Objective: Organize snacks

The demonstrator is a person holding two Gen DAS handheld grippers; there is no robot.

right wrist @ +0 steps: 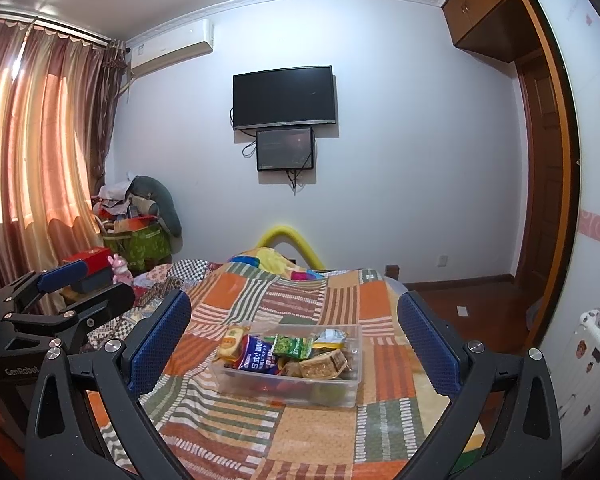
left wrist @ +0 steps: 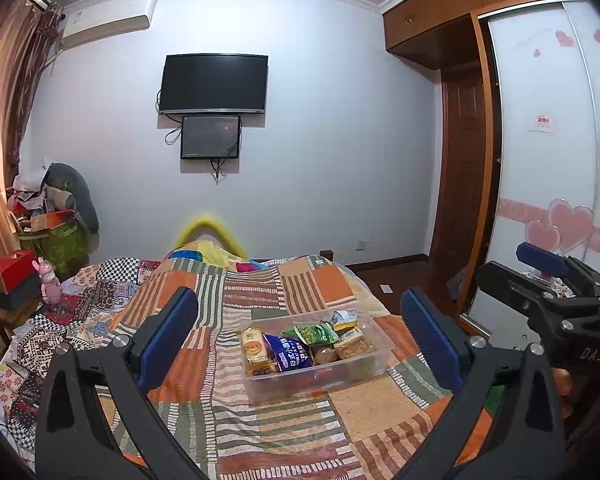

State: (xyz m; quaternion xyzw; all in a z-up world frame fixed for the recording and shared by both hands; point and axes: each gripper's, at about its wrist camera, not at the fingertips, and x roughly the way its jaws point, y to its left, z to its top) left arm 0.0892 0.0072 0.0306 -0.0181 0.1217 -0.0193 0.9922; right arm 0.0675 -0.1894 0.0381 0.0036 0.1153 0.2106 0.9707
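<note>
Left claw (left wrist: pixel 298 334) and right claw (right wrist: pixel 294 334): black angular frames, blue textured finger pads (right wrist: pixel 160 344), silver screws at the pivots. White markings read "DAS" and "GenRobot" on the bodies.

Snacks (left wrist: pixel 296 344) in bin (left wrist: pixel 384 354) on bed (left wrist: pixel 228 420)

Counts: 1 clear plastic bin (left wrist: pixel 374 364) on 1 bed (left wrist: pixel 260 432). Inside approx 6 snack packs visible: 1 blue bag (left wrist: pixel 287 353), 1 green bag (left wrist: pixel 317 334), 1 yellow-label pack (left wrist: pixel 253 350), rest partly hidden. 2 grippers, 2 fingers (left wrist: pixel 168 334) each. 2 wall screens: 1 TV (left wrist: pixel 214 83), 1 smaller monitor (left wrist: pixel 210 137). 1 AC unit (left wrist: pixel 108 20).
</note>
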